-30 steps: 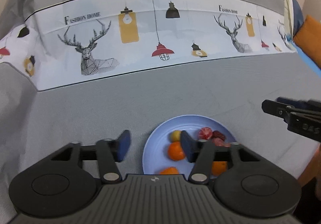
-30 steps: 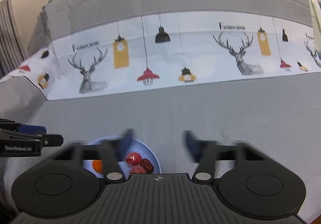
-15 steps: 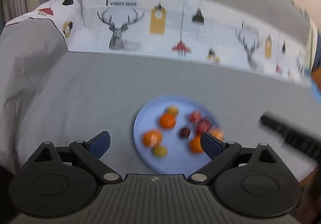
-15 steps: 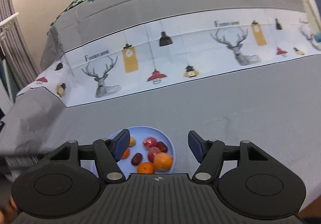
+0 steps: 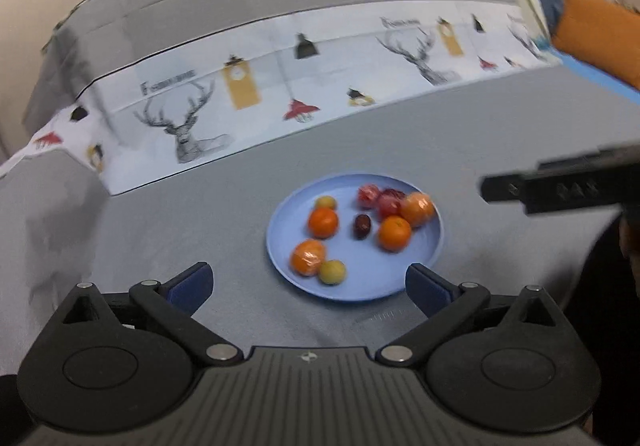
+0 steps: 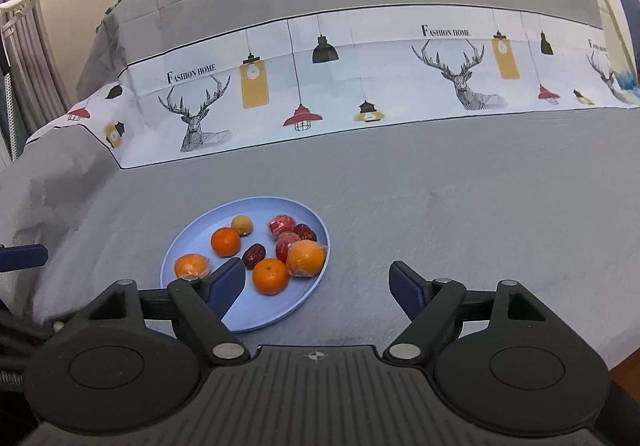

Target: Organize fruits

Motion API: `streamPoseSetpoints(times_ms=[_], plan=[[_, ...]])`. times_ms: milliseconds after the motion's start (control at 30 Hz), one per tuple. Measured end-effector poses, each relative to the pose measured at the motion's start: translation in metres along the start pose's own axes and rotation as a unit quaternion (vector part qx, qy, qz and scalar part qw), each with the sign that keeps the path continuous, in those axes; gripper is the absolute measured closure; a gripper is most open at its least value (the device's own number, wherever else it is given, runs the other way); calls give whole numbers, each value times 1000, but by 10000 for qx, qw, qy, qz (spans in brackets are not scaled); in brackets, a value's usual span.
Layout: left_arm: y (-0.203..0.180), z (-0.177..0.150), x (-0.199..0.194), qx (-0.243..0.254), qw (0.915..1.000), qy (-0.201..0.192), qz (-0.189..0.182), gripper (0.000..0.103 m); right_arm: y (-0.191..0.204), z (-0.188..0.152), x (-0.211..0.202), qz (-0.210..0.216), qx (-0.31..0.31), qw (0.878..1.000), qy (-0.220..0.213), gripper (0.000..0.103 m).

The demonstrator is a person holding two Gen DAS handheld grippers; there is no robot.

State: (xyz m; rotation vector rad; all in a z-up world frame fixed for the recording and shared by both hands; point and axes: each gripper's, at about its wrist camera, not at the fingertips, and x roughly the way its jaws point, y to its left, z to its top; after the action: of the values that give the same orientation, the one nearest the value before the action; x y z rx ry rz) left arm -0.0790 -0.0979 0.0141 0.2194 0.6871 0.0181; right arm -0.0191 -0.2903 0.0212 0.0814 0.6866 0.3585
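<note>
I see a round blue plate (image 5: pixel 434 242) lying flat on a grey cloth (image 5: pixel 500 134) that covers the table; in my left wrist view it sits just right of centre, and in my right wrist view (image 6: pixel 188 236) it sits lower left of centre. The fruits lie on the plate: two bare oranges (image 6: pixel 226 241), two oranges in clear wrap (image 6: pixel 306 258), two small yellowish fruits (image 5: pixel 332 271), some red wrapped pieces (image 6: pixel 281 225) and dark red dates (image 6: pixel 254 255), all loosely scattered, with most bunched toward the plate's right side. My left hand-held gripper (image 5: pixel 308 288) fills the bottom of its view, its jaws opening wide with nothing between the blue pads; the plate's near rim shows in the gap beyond them, not touched. My right hand-held gripper (image 6: pixel 318 288) has its jaws opening too, empty, its left pad overlapping the plate's near edge in the picture while the right pad stands over bare cloth. In the left view a blurred black finger of the right one juts in from the right edge. A white band printed with deer heads and hanging lamps (image 6: pixel 320 86) crosses the cloth in the upper half of both views.
</note>
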Motion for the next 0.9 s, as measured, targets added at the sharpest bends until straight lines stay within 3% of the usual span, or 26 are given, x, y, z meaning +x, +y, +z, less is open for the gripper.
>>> streamPoseSetpoints(times_ms=[133,233,267,333,400,433,500,567,633,700,800,900], plan=[[-3,-5,13,63,9975,551,-442,1,7,6,3,215,-344,9988,279,19],[0,0,27,18,9963,827,-211,1,1,12,-2,87,-460,9983,358,15],[-7,2,32,204,9959,874,-93,1,-3,14,-5,79,-401,9986,342,14],[-26,2,43,741,9936,844,92,9,-10,13,-3,83,-254,9990,371,14],[-52,2,53,1397,9870,684,396,25,-14,12,0,-13,-110,9993,360,13],[-56,2,53,1430,9865,571,562,29,-16,11,-1,-92,0,9996,276,13],[-48,7,41,838,9915,483,870,30,-23,9,-11,-163,395,9991,-41,13],[-32,0,7,145,9961,404,772,33,-27,7,-19,-69,546,9982,-230,12],[-38,-6,-22,495,9969,151,593,33,-24,6,-18,94,378,9992,-88,12],[-42,-13,-45,745,9950,-141,651,32,-22,7,-16,196,210,9996,-23,12],[-30,-13,-51,287,9987,66,408,29,-25,8,-15,157,384,9991,-52,12],[-18,-7,-40,-248,9981,467,313,15,-24,9,-12,164,506,9986,-47,11]])
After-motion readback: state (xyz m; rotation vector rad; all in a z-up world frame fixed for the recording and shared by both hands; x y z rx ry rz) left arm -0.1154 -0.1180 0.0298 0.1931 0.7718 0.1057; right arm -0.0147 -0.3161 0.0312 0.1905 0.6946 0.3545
